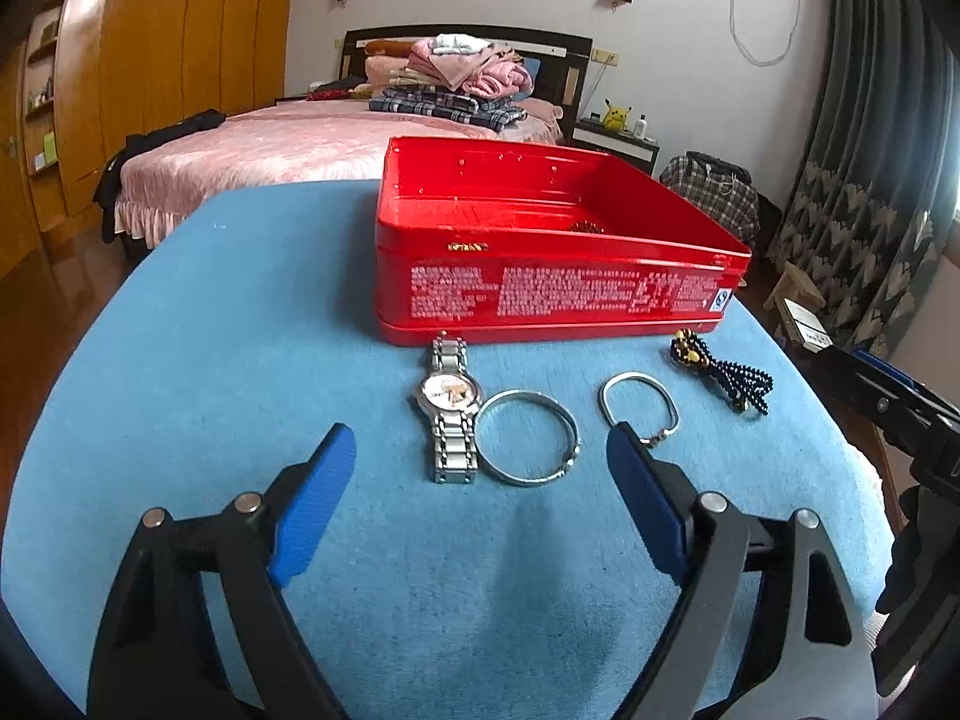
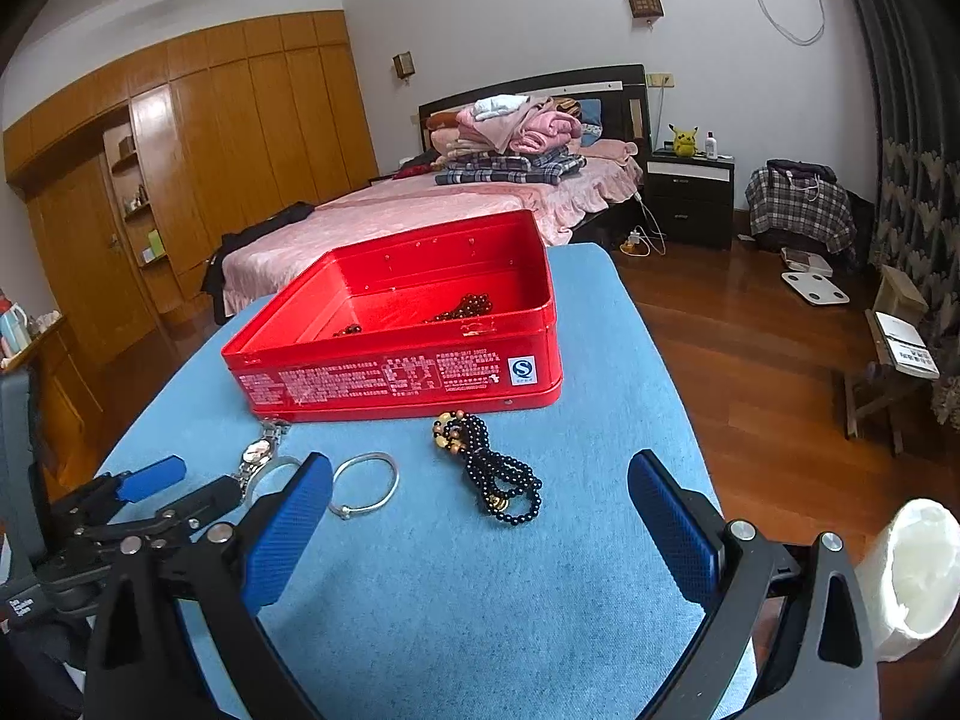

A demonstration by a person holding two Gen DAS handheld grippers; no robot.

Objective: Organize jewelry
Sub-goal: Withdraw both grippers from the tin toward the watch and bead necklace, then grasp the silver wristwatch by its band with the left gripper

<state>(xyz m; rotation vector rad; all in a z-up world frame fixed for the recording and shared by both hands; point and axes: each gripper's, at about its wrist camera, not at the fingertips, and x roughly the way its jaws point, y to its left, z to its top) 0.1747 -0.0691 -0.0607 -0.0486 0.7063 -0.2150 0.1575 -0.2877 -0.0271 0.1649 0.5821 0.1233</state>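
An open red tin box (image 1: pixel 558 285) (image 2: pixel 396 381) stands on the blue cloth and holds dark red bead strings (image 2: pixel 465 307). In front of it lie a silver watch (image 1: pixel 453 405) (image 2: pixel 259 451), a round silver bangle (image 1: pixel 528 439), an oval silver bangle (image 1: pixel 639 405) (image 2: pixel 366 483) and a black bead necklace (image 1: pixel 726 378) (image 2: pixel 495 471). My left gripper (image 1: pixel 480 450) is open and empty, just short of the watch and round bangle. My right gripper (image 2: pixel 480 474) is open and empty, just short of the black beads.
The blue-covered table (image 1: pixel 240 330) (image 2: pixel 600 360) drops off at its edges to a wooden floor (image 2: pixel 750 324). A pink bed (image 1: pixel 270 144) stands behind it. A white paper roll (image 2: pixel 912 576) sits at the right of the right wrist view.
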